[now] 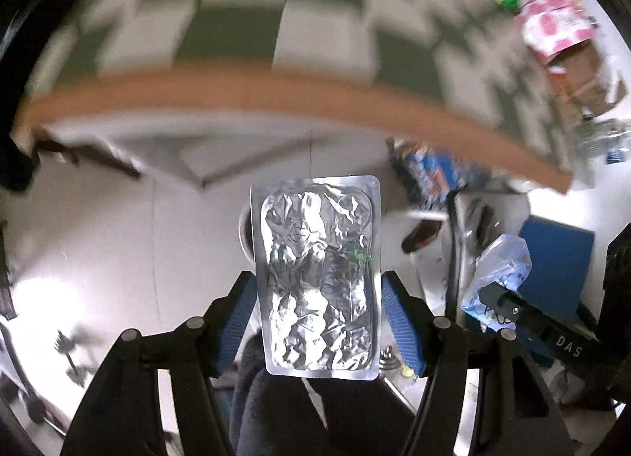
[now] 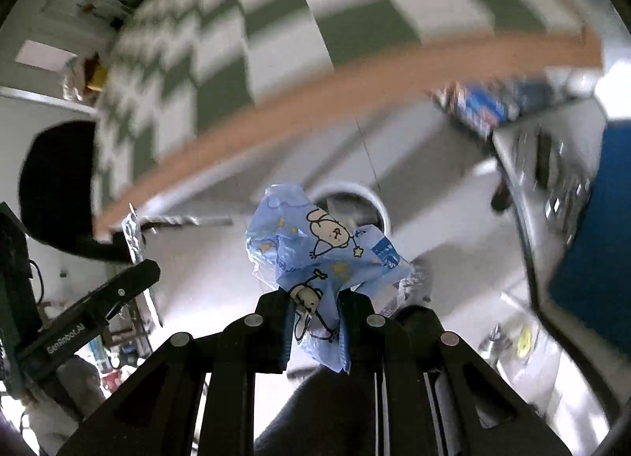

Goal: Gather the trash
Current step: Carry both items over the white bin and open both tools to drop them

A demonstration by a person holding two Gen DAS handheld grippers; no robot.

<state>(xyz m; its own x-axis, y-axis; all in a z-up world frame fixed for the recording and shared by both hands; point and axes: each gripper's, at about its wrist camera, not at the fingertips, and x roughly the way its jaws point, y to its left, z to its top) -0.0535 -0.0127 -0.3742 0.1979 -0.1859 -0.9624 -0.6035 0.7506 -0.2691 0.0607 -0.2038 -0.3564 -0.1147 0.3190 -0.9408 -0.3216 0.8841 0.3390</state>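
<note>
Mid-carry rn, both hands loaded. My left gripper [image 1: 318, 322] clamps a silver foil tray [image 1: 317, 274] by its long edges, and the right gripper [image 2: 315, 328] is pinched nearly closed on a blue cartoon wrapper [image 2: 315, 255]. Both hang over the floor by the checkered table [image 1: 244, 18], pics blurry. A round bin [image 2: 372, 200] sits below the wrapper, so next I prob line up over it and let go.

"DAS" on right claw [image 1: 489, 294] finger, "GenRobot.AI" on left claw [image 2: 136, 259] finger
</note>
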